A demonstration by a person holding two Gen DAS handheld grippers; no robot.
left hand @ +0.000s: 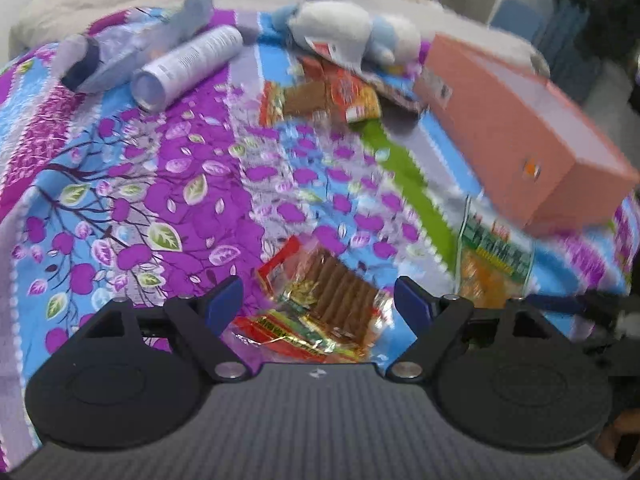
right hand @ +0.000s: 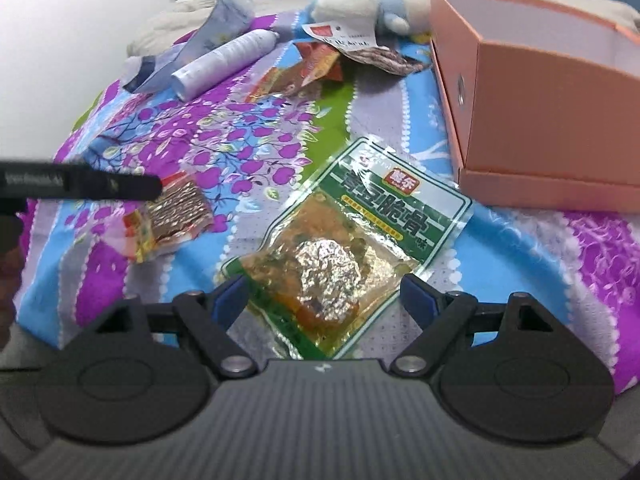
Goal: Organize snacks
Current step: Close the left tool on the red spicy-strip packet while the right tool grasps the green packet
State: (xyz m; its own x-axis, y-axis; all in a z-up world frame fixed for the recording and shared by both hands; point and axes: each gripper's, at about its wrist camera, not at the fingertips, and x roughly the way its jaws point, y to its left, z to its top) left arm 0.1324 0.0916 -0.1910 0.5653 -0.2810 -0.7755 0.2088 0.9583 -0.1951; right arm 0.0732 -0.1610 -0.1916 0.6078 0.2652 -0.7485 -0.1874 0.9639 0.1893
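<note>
My left gripper (left hand: 319,300) is open, its blue pads on either side of a red-and-gold snack packet (left hand: 320,304) lying on the patterned bedspread. My right gripper (right hand: 322,294) is open around the lower end of a green-labelled clear snack packet (right hand: 348,236). That green packet also shows in the left wrist view (left hand: 494,264). The red packet shows in the right wrist view (right hand: 168,216), with the left gripper's black finger (right hand: 80,186) just above it. An open pink box (right hand: 540,92) stands at the right, also in the left wrist view (left hand: 516,128). More snack packets (left hand: 320,94) lie further back.
A white cylindrical bottle (left hand: 188,66) and a grey-blue tube (left hand: 140,48) lie at the back left. A white and blue plush toy (left hand: 348,28) sits at the back, beside the box. The colourful bedspread (left hand: 160,184) covers the whole surface.
</note>
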